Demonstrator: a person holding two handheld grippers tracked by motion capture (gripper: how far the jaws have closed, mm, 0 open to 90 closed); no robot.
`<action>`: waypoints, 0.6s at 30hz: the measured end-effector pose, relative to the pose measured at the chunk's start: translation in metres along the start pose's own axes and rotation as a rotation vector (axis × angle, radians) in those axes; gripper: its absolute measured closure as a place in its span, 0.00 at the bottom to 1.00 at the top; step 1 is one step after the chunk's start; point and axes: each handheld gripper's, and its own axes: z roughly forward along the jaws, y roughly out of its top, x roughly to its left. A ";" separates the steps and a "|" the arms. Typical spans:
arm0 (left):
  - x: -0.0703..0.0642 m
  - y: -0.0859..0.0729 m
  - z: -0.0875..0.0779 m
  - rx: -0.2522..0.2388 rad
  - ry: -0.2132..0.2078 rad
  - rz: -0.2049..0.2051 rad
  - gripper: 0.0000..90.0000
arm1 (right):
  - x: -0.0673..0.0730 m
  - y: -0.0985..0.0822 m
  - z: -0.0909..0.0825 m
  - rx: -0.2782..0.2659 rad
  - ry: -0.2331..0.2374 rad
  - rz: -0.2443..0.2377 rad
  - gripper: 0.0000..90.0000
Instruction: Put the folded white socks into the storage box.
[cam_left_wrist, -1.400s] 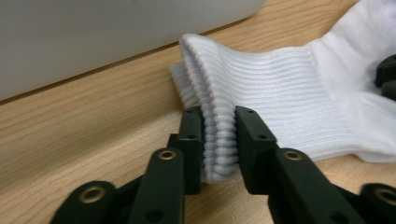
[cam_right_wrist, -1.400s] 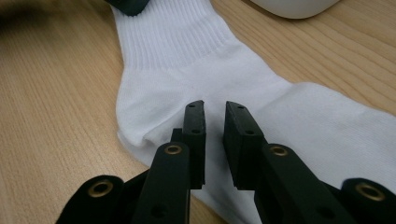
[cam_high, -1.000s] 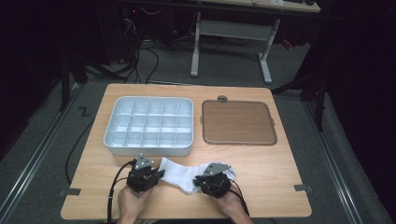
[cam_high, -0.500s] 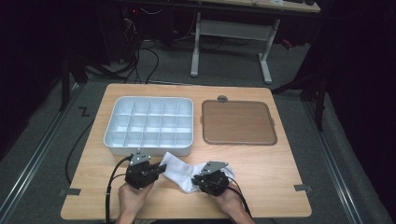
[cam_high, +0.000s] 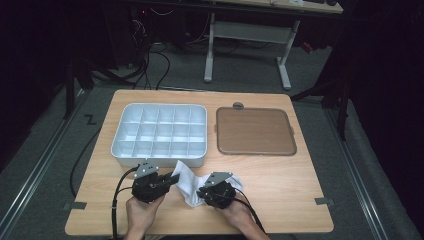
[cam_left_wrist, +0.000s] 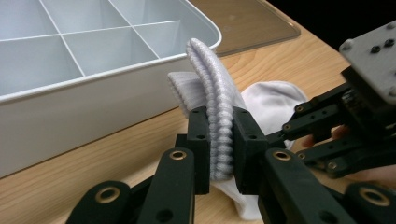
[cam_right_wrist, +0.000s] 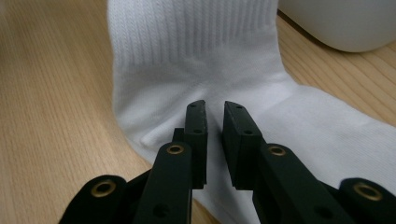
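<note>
Left tool (cam_left_wrist: 219, 135) pinches the white sock's (cam_high: 187, 181) ribbed cuff; right tool (cam_right_wrist: 214, 122) sits over the sock's middle, jaws a little apart, holding nothing; the sock lies on the near tabletop (cam_high: 280, 185); farther off, the white tray (cam_high: 159, 131) looks empty, so putting away seems left.

Two black grippers: left gripper (cam_high: 172, 178), right gripper (cam_high: 202, 194). Each is topped by a grey three-cornered plate (cam_high: 146, 168) set with dark screws. Jaw linkages are pinned with brass-ringed pivots (cam_left_wrist: 178, 154). A black cable (cam_high: 117, 200) is trailed from each. Hands (cam_high: 144, 212) are seen bare, forearms unsleeved.
</note>
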 end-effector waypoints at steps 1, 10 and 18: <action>0.000 0.000 0.000 0.005 -0.002 0.008 0.88 | 0.002 0.001 0.002 -0.004 0.001 0.003 0.90; -0.006 0.004 -0.003 -0.007 -0.042 -0.008 0.88 | 0.012 0.010 0.012 -0.017 -0.004 -0.016 0.90; -0.010 0.000 0.002 0.017 -0.030 0.029 0.88 | 0.019 0.016 0.020 -0.033 0.017 -0.013 0.89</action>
